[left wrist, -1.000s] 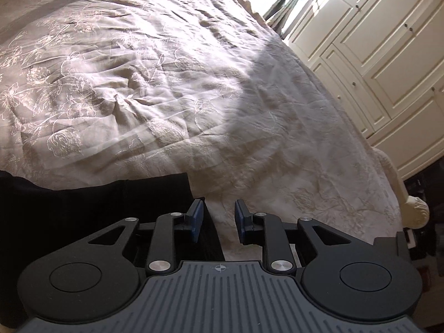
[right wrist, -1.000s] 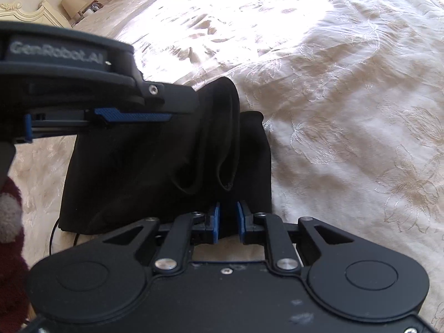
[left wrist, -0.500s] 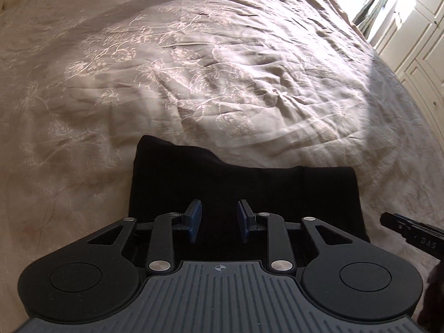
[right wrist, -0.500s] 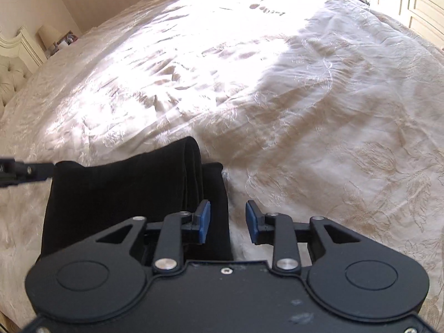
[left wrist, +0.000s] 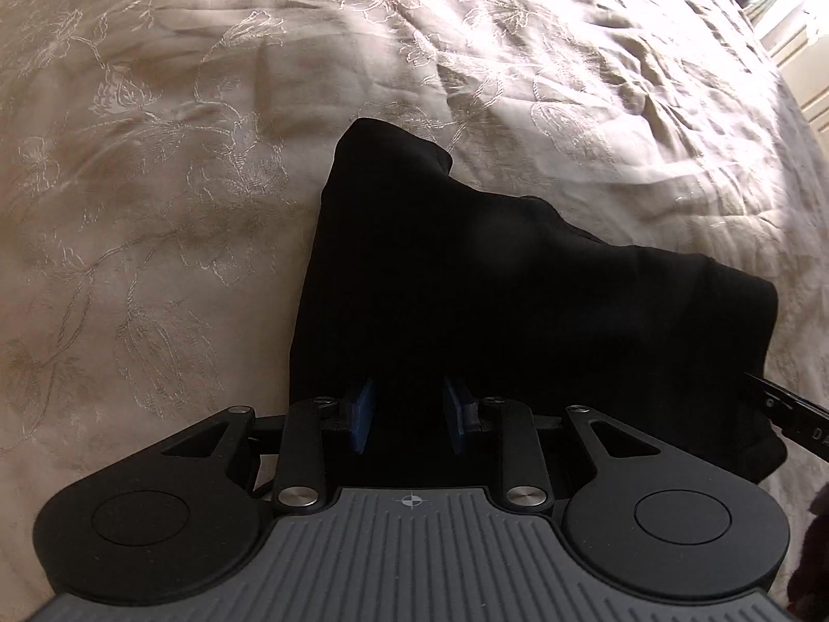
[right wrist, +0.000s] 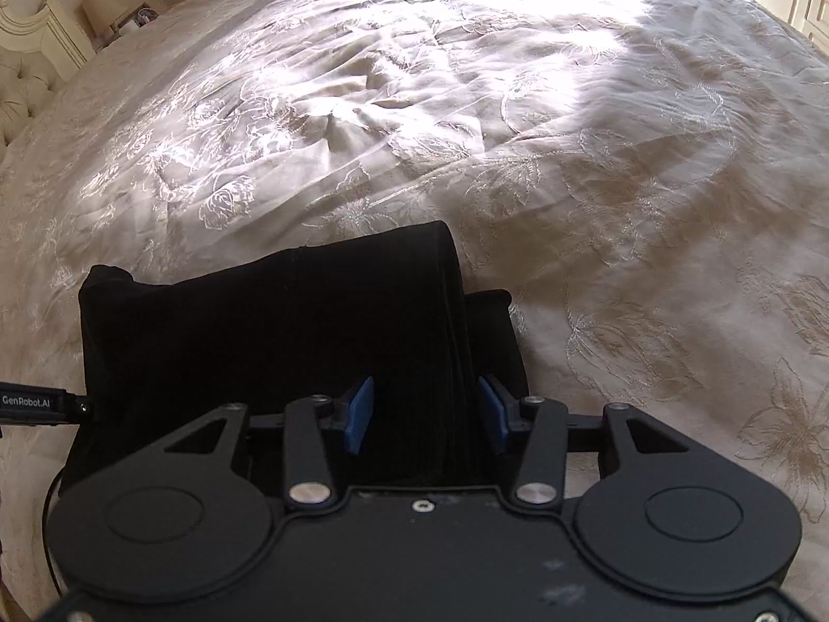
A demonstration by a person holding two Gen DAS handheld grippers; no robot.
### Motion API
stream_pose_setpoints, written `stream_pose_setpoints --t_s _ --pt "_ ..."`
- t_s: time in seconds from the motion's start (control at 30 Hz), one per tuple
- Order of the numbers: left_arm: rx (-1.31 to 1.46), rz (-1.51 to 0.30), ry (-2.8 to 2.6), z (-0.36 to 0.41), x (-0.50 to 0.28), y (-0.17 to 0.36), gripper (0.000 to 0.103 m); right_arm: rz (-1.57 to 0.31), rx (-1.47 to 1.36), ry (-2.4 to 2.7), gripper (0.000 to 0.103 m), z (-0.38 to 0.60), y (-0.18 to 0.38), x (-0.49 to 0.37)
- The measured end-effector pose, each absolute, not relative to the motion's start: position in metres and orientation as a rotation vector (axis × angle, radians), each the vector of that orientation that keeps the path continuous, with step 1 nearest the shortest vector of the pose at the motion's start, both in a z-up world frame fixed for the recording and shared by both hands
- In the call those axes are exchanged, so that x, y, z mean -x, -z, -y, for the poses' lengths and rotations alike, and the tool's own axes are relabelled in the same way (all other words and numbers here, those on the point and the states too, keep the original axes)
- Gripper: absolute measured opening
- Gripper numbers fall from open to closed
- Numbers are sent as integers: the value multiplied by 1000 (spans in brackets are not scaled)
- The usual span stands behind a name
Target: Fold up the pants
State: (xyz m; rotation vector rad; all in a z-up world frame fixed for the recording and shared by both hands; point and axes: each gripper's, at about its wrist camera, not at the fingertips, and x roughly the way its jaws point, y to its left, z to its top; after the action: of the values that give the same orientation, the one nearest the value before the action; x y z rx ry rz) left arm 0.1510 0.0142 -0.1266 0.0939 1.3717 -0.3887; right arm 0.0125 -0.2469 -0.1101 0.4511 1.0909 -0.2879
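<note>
Black tool [right wrist: 425, 417] with blue pads [right wrist: 359, 414], silver screws, "GenRobot.AI" lettering.

We are seeing sunlight glaring off the bedspread [right wrist: 362, 78] in the right wrist view, washing out its embroidery, while the near side is lying in soft shadow. The black pants [left wrist: 518, 300] are reading as a featureless dark mass. Fisheye curvature is bending both pictures' edges.

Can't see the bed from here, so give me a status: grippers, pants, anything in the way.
Left gripper open above pants. Right gripper open, jaws just widened, straddling the thick folded edge. Pants folded on bedspread. Nothing in the way.
</note>
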Motion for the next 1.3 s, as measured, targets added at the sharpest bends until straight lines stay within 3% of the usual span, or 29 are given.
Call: stream_pose_setpoints --t_s 0.3,0.33,0.37,0.43,0.47,0.53,0.7,0.87,1.0,1.3 --pt "-45 -1317 464 -29 -153 99 28 -1113 -627 309 55 262 126 -14" --pt "-40 -1301 474 -29 -155 93 28 -1117 -626 310 49 263 125 -14" --pt "-40 -1283 484 -30 -157 88 28 -1120 -618 310 35 263 122 -14" --pt "-43 -1246 500 -27 -165 77 28 -1117 -582 308 27 262 113 -12" --pt "-43 -1235 504 -25 -169 74 28 -1099 -575 305 12 262 106 -9" --pt "-36 -1222 510 -21 -178 71 28 -1048 -589 283 8 262 87 -1" --pt "-72 -1218 529 -3 -196 82 28 -1005 -463 336 8 252 51 15" --pt "-196 -1266 545 21 -210 118 28 -1074 -465 410 8 261 78 24" --pt "-121 -1322 510 20 -230 134 27 -1078 -455 420 8 261 82 22" --pt "-110 -1217 470 -3 -217 91 28 -1096 -468 437 12 262 91 23"
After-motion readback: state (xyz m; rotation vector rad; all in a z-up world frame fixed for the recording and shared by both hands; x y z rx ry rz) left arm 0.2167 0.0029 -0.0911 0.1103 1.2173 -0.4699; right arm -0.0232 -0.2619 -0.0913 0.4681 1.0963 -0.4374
